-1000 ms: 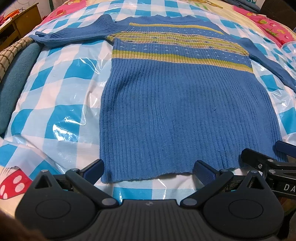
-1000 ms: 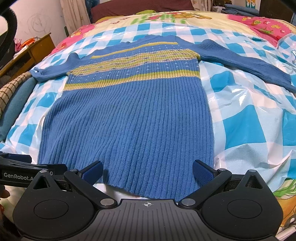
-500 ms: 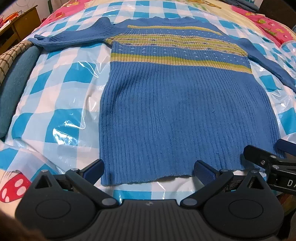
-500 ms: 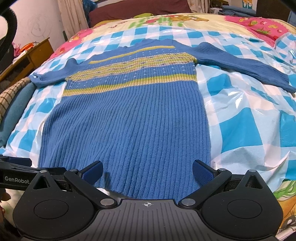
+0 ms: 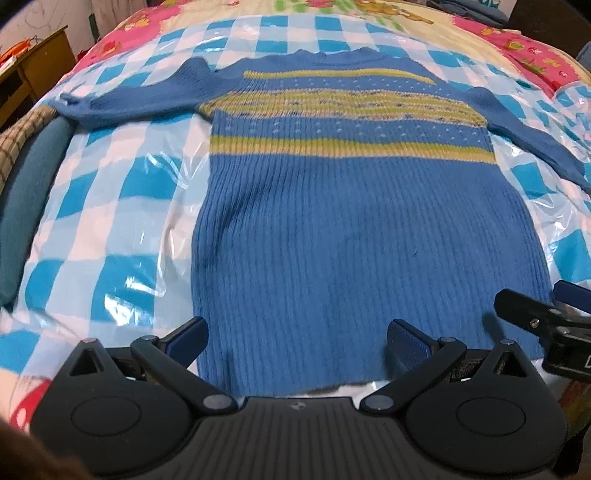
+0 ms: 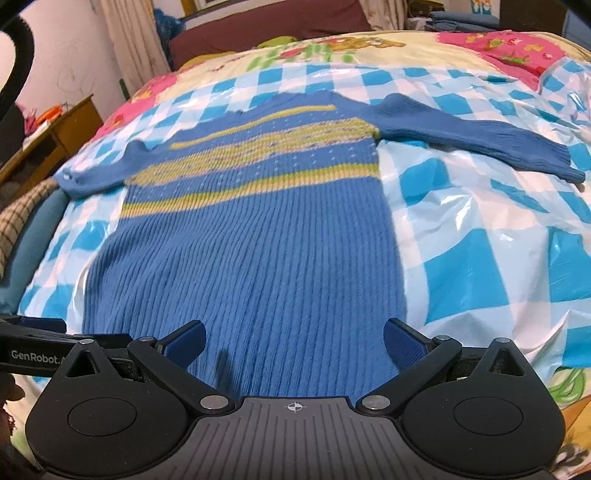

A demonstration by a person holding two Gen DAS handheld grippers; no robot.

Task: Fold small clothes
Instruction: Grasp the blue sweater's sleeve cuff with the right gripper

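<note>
A small blue ribbed sweater (image 5: 351, 229) with yellow-green stripes across the chest lies flat, face up, on a blue-and-white checked plastic sheet (image 5: 110, 206); both sleeves are spread out sideways. It also shows in the right wrist view (image 6: 258, 251). My left gripper (image 5: 297, 338) is open over the sweater's bottom hem, toward its left corner. My right gripper (image 6: 293, 338) is open over the hem toward its right corner, and it shows at the right edge of the left wrist view (image 5: 546, 317). Neither holds cloth.
The sheet covers a bed with a colourful cartoon quilt (image 6: 369, 44). A teal cushion (image 5: 29, 192) and a plaid cloth (image 5: 18, 136) lie along the left edge. A wooden desk (image 6: 55, 136) stands left of the bed; folded clothes (image 6: 461, 18) lie far back.
Both views have tilted up and drawn closer over the hem. The sweater lies as before and both grippers stay open.
</note>
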